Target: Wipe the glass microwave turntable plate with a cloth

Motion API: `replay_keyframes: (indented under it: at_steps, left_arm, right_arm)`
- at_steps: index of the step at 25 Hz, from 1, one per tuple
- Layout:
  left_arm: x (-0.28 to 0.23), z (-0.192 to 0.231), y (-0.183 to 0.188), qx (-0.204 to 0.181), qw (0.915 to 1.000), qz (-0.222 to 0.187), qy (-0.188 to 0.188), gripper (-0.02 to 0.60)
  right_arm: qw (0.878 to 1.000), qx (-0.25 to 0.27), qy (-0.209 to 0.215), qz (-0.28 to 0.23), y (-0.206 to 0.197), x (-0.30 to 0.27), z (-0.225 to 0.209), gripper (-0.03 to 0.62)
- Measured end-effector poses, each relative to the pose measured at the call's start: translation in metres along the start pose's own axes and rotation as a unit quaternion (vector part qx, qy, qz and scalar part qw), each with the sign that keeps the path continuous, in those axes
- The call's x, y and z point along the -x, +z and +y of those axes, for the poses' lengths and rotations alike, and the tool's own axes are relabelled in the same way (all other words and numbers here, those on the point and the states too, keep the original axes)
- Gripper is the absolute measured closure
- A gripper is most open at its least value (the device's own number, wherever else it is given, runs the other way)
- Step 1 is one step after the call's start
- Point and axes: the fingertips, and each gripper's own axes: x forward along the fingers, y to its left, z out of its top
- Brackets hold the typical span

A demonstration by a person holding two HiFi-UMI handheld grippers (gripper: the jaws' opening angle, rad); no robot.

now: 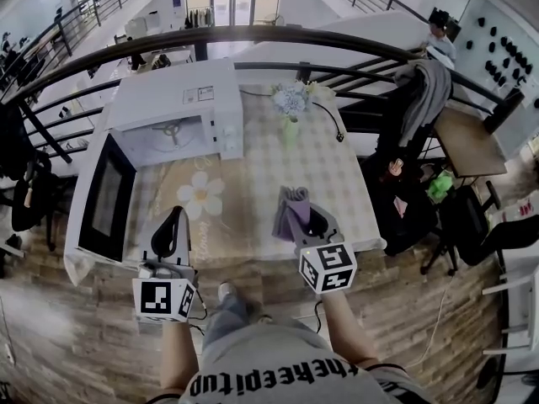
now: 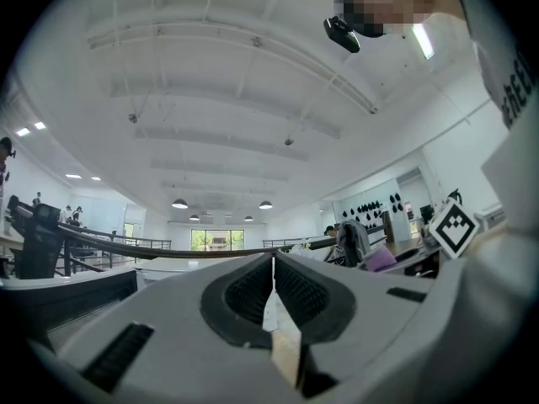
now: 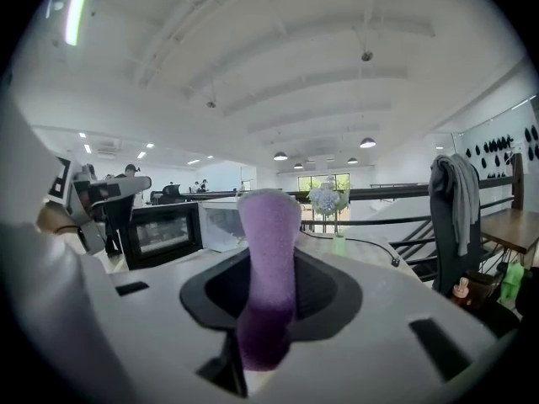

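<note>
**A:** Starting with the head view: what are the tongs doing?

**B:** The right gripper (image 1: 305, 219) is clamping a purple cloth (image 1: 289, 209) over the table's (image 1: 337, 183) near edge. The left gripper (image 1: 175, 217) is hovering beside it, nearer the near-left corner, with its jaws pressed together on nothing.

**A:** And the plate?

**B:** The microwave (image 1: 181, 108) is sitting at the far-left corner with its door (image 1: 105, 196) hanging open along the left edge. The plate (image 1: 173, 131) is probably lying inside the cavity. I'm seeing a ring shape on the floor there, but clear glass at this angle is hard to confirm. Neither gripper is touching it.

**A:** What is the left gripper view adding?

**B:** It is pointing up at the ceiling. The pads are meeting along a thin seam with nothing caught between them.

**A:** And the right gripper view?

**B:** The cloth is standing up between the jaws, which are pinching its lower part. The microwave is showing beyond it to the left, and a vase (image 3: 337, 241) is standing further right.

**A:** So how should the step go?

**B:** I'm judging that wiping isn't under way yet. The left gripper should be opening to draw out or steady the plate by its rim. The cloth's loose upper end should be doing the rubbing, in overlapping passes with light pressure. Glass is slippery, so the rim grip should be firm.
</note>
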Motion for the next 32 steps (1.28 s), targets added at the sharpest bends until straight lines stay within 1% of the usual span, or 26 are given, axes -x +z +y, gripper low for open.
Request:
replay_keyframes:
  at_steps: [11, 17, 22, 32]
  left_arm:
    - [0.005, -0.015, 0.008, -0.005, 1.0000, -0.008, -0.001, 0.571]
    - [0.009, -0.017, 0.011, -0.004, 0.9999, -0.009, 0.006, 0.571]
    - [0.009, -0.017, 0.008, -0.007, 0.9998, -0.017, 0.004, 0.571]
    - [0.010, -0.022, 0.020, -0.010, 0.9998, -0.014, 0.007, 0.571]
  right_arm:
    - [0.998, 0.020, 0.001, -0.061, 0.045, 0.029, 0.000, 0.482]
    - [0.995, 0.036, -0.003, -0.089, 0.067, 0.044, 0.001, 0.482]
    - [0.993, 0.041, -0.010, -0.107, 0.079, 0.054, -0.001, 0.482]
    - [0.990, 0.041, -0.021, -0.134, 0.095, 0.069, -0.007, 0.482]
